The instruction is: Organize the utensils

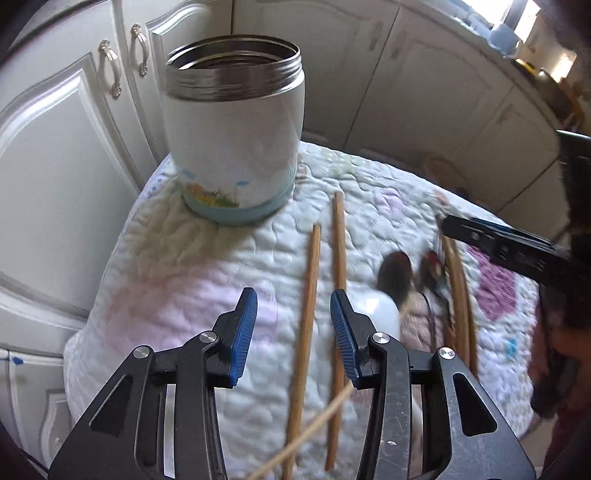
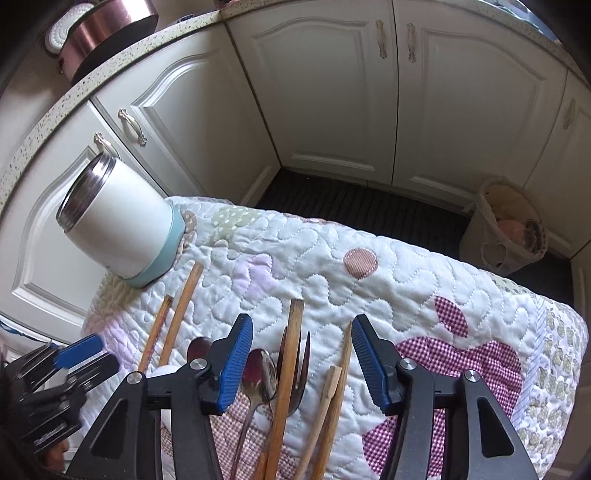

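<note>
A white steel-rimmed jar [image 1: 234, 129] with a pale blue base stands open at the far left corner of the quilted table [image 1: 192, 266]; it also shows in the right wrist view [image 2: 118, 221]. Two wooden chopsticks [image 1: 308, 306] lie ahead of my left gripper [image 1: 293, 314], which is open and empty above them. My right gripper [image 2: 303, 354] is open over a metal spoon [image 2: 260, 373], a fork [image 2: 301, 365] and more wooden chopsticks [image 2: 286, 369]. The right gripper also shows in the left wrist view [image 1: 491, 243], and the left gripper in the right wrist view [image 2: 74, 358].
White cupboard doors [image 2: 325, 92] surround the table on the far side. A speckled counter [image 2: 55, 107] carries a copper pot [image 2: 107, 29]. A cloth basket [image 2: 506, 229] stands on the dark floor mat at the right. A white spoon [image 1: 380, 310] lies by my left gripper.
</note>
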`<state>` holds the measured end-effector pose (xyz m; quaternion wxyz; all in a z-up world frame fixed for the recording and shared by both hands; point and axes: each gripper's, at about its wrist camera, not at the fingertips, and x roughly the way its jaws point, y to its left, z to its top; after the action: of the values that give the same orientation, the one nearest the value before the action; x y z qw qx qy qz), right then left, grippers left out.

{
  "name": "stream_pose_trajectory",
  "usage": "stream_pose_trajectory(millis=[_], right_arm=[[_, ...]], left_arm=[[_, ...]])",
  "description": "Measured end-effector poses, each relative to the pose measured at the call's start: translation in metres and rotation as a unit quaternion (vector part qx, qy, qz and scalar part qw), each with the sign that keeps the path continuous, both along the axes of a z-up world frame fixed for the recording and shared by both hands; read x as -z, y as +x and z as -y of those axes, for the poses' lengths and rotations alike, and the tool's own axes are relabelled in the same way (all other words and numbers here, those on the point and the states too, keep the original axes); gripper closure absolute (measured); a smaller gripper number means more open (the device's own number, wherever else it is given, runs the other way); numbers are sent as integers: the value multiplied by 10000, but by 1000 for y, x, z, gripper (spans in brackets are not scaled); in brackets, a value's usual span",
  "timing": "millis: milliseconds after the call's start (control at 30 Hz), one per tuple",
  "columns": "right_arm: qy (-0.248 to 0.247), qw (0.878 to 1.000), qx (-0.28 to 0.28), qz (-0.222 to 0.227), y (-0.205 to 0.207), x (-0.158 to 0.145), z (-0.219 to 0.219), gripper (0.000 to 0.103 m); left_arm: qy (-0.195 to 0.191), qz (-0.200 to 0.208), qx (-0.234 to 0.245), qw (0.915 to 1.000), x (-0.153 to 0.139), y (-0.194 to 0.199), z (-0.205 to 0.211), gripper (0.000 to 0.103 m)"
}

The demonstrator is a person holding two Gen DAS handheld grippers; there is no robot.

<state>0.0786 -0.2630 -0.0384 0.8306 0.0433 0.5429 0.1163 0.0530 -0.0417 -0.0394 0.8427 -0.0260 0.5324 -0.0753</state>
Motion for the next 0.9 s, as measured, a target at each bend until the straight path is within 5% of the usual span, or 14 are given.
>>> stream_pose_trajectory(millis=[267,400,433,567,767,867,900], right_arm=[[78,9999,-83,-87,9,11,0,63],[214,9996,-130,-125,9,15,1,85],[248,9995,-142,-91,8,13,1,88],[439,9987,-216,157,-2,-6,5,94],[221,9990,-149,351,-6,-21,7,92],[213,9997,-114,-25,-1,-6,10,56],[226,9996,-144,-58,-1,-2,8,56]], left_arm=[[476,8,-3,9989,22,35,23,63],[249,-193,35,9995,38,45,23,84],[219,-176,80,9996,37,45,22,96],[-82,-83,140,9998,28,39,11,97],[-472,224,128,9986,-5,26,-14,97],[-512,198,54,9985,-8,19,-22,97],[-539,176,4,9984,-10,17,-24,97]])
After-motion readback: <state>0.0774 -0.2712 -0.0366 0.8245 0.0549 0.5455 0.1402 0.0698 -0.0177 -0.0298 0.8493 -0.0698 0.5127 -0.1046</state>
